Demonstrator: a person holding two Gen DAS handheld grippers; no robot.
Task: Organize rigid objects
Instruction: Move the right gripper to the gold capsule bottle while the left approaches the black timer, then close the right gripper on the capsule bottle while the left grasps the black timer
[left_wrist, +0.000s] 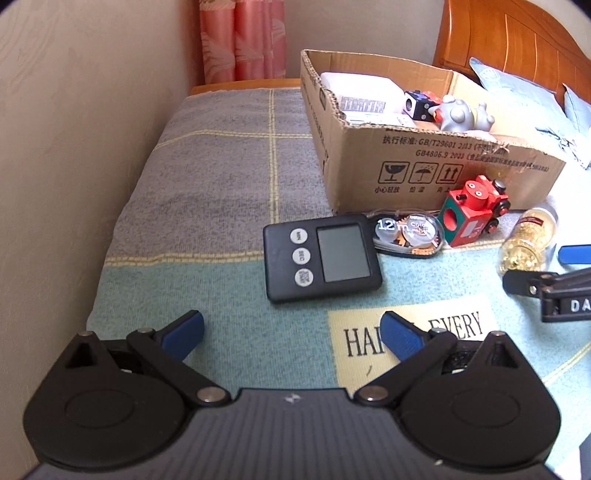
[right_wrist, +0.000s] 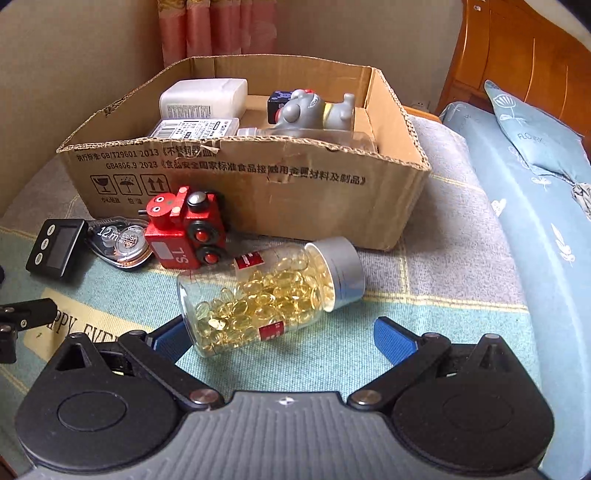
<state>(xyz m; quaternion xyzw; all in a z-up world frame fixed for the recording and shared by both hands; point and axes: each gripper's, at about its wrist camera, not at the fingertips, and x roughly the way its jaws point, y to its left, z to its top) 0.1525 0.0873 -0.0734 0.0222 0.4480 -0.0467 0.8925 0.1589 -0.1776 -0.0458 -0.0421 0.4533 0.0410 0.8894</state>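
Bedding in grey and teal checks covers the bed (left_wrist: 229, 177), with a wall to the left, pink curtains behind and a wooden headboard (right_wrist: 524, 55) at the far right. On it sits an open box (right_wrist: 258, 192), already part filled: a white carton (right_wrist: 203, 98), a flat labelled pack (right_wrist: 192, 129), a grey figurine (right_wrist: 314, 110) and a dark cube (left_wrist: 415, 103) lie inside, plus what may be a clear bottle against the near wall, though that is hard to make out.

By my reading the job is roughly half done. Four things wait outside, in a row just in front of the box: a black timer (left_wrist: 321, 258), a tape dispenser (left_wrist: 406, 232) touching it, a red toy train (right_wrist: 184, 232) against the box wall, and a pill jar (right_wrist: 269, 295) lying on its side.

The right gripper (right_wrist: 277, 336) is spread wide, the jar's base between its fingers, one pad just beside the glass; nothing is held. The left gripper (left_wrist: 291, 332) is also wide and empty, hovering short of the timer.

The box's near wall is what any lift must clear, and the round jar could roll. The train crowds the jar's left side.
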